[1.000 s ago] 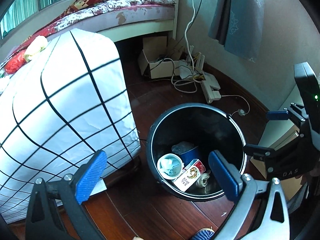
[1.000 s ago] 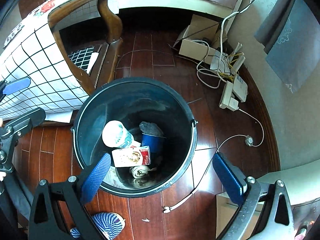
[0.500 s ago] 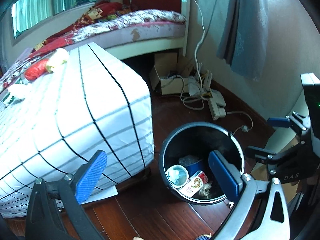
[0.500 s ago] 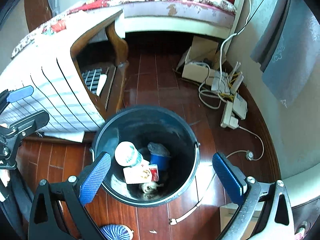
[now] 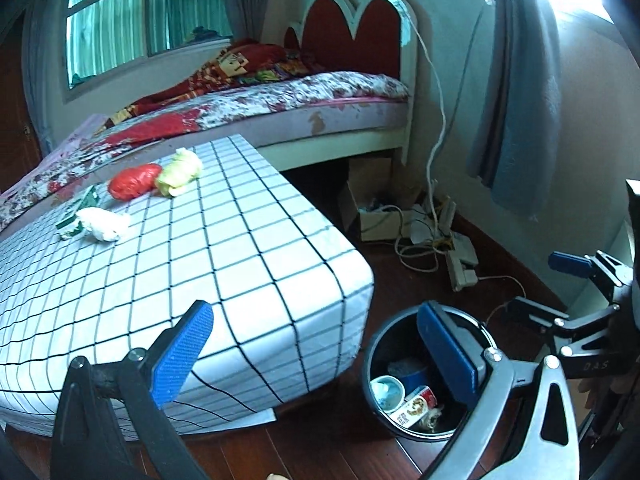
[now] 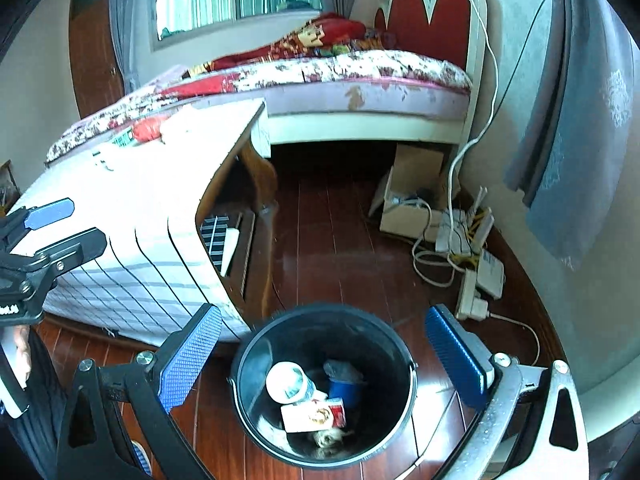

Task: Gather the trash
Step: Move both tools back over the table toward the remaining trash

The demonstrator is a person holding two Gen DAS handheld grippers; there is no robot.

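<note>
A black bin (image 6: pixel 406 396) stands on the floor, also low in the left wrist view (image 5: pixel 370 364). Inside lie a white cup (image 6: pixel 286 382), a red-and-white carton (image 6: pixel 314 418), a blue cup (image 6: pixel 344 390) and crumpled scraps. On the checked tablecloth (image 5: pixel 248 264) rest a red wad (image 5: pixel 134 181), a yellow-green wad (image 5: pixel 179 172), a white crumpled tissue (image 5: pixel 103 224) and a green wrapper (image 5: pixel 86 200). My left gripper (image 5: pixel 316 352) hangs open above the table's corner, holding nothing. My right gripper (image 6: pixel 324 350) is open above the bin, holding nothing.
A bed (image 5: pixel 304 96) with a red headboard runs along the far wall. A cardboard box (image 5: pixel 372 216), tangled cables and a power strip (image 5: pixel 462 266) lie on the wooden floor by the right wall. A blue curtain (image 5: pixel 516 120) hangs there. A striped slipper (image 6: pixel 140 456) sits near the bin.
Both grippers have risen and tilted up away from the bin. The tabletop with its trash and the bed have come into view. The jaws stayed open.
</note>
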